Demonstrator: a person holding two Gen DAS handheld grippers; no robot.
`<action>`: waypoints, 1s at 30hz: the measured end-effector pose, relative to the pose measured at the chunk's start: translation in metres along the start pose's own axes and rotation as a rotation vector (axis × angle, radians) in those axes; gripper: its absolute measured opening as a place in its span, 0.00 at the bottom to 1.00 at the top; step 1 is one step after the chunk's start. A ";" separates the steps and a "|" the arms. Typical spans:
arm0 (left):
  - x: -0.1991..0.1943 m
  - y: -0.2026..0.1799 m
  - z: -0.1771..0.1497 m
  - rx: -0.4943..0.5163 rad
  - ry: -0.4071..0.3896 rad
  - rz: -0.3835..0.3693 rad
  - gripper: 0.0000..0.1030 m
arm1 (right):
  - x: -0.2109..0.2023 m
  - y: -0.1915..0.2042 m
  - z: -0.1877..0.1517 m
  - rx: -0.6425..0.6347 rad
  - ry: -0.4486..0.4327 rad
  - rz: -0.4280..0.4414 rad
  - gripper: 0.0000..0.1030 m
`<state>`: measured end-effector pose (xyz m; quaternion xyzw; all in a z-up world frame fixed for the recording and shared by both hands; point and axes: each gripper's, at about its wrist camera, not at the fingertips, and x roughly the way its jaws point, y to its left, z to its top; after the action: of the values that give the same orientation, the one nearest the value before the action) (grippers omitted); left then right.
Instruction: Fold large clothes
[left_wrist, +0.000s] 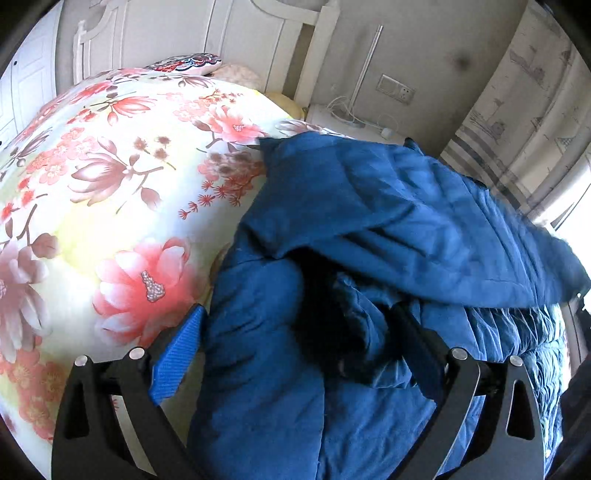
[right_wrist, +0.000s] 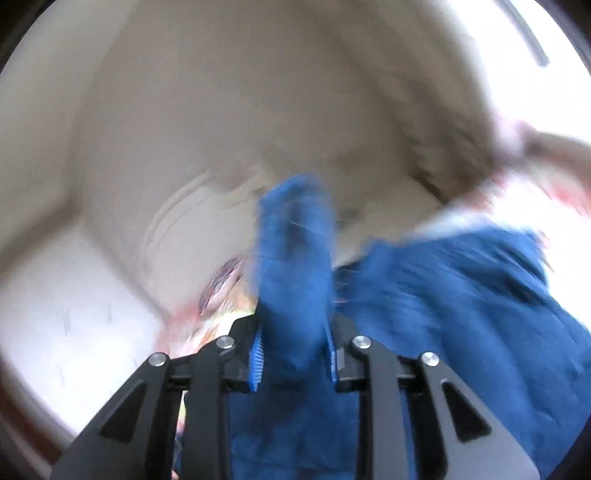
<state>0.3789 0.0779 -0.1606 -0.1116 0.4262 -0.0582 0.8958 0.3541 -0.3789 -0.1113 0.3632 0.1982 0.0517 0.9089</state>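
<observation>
A large blue quilted garment (left_wrist: 388, 229) lies bunched on the right side of a bed with a flowered cover (left_wrist: 110, 177). One flap of it hangs lifted over the heap, with a dark lining showing beneath. My left gripper (left_wrist: 295, 328) stands open over the garment; a bulge of the fabric lies between its wide-set fingers, and the blue pad of the left finger (left_wrist: 177, 362) rests at the garment's edge. In the blurred right wrist view my right gripper (right_wrist: 295, 354) is shut on a fold of the blue garment (right_wrist: 295, 258), which rises upright between the pads.
A white headboard (left_wrist: 207, 33) and patterned pillows (left_wrist: 188, 62) stand at the far end of the bed. A white bedside stand (left_wrist: 354, 122) with cables, a wall socket (left_wrist: 395, 88) and a pale printed curtain (left_wrist: 517, 110) are at the right.
</observation>
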 end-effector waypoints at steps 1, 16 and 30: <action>0.000 0.000 0.000 0.000 0.000 0.001 0.93 | 0.000 -0.023 -0.002 0.041 0.032 -0.054 0.25; 0.001 -0.002 0.001 0.007 0.005 0.025 0.94 | -0.014 -0.051 -0.011 0.057 0.109 -0.068 0.18; -0.087 -0.017 -0.009 0.058 -0.324 0.157 0.91 | -0.058 -0.051 -0.013 -0.014 0.144 -0.231 0.38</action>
<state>0.3170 0.0776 -0.0967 -0.0600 0.2820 0.0183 0.9574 0.2933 -0.4220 -0.1361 0.3271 0.3029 -0.0261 0.8947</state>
